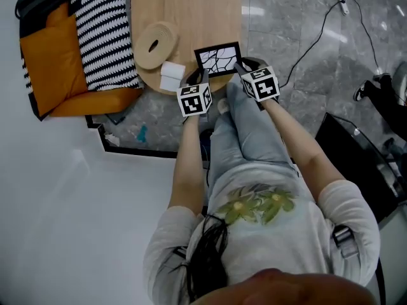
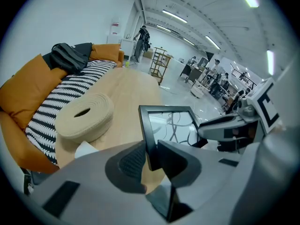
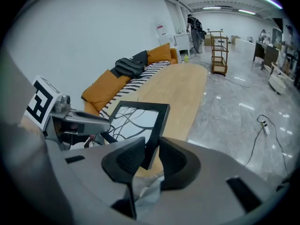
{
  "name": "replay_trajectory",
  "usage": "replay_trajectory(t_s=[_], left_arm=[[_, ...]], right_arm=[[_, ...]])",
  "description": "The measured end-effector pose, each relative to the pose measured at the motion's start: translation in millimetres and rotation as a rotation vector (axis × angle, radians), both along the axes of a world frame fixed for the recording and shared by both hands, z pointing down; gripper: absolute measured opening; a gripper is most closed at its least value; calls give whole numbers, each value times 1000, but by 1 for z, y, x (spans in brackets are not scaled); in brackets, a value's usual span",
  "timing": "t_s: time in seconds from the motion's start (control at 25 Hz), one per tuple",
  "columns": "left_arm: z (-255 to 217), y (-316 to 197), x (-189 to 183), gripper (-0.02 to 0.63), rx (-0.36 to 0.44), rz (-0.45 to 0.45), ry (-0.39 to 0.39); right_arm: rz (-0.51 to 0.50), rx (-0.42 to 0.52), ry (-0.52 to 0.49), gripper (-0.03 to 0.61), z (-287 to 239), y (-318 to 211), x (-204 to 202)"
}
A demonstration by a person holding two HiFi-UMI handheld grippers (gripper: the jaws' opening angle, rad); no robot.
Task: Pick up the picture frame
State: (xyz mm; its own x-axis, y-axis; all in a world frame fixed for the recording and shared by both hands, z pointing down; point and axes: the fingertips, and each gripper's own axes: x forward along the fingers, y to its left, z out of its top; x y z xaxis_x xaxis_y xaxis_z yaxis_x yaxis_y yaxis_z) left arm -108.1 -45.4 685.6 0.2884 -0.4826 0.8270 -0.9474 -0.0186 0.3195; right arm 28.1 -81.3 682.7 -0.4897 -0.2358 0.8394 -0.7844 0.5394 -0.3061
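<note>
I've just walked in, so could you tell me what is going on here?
A person holds a gripper in each hand. The left gripper is clamped on the left edge of the black picture frame, the right gripper on its right edge. The frame is held over the near end of the wooden table.

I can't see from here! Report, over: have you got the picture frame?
Left gripper shut on picture frame, left edge. Right gripper shut on right edge. Frame over table end. Woven coil beside, not touching.
</note>
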Motion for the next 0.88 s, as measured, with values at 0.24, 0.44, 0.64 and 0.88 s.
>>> replay_trajectory(t_s=[0.24, 0.44, 0.64, 0.88], left_arm=[[-32, -5, -4, 89, 22, -41, 7], [-57, -5, -6, 89, 36, -50, 20], [-79, -6, -4, 87, 54, -40, 13], [-107, -1, 2, 87, 68, -30, 13]], right_arm=[[7, 21, -11, 95, -31, -8, -4], [20, 27, -35, 94, -56, -8, -6], [35, 38, -44, 94, -77, -7, -3], [51, 57, -55, 94, -106, 0, 4]])
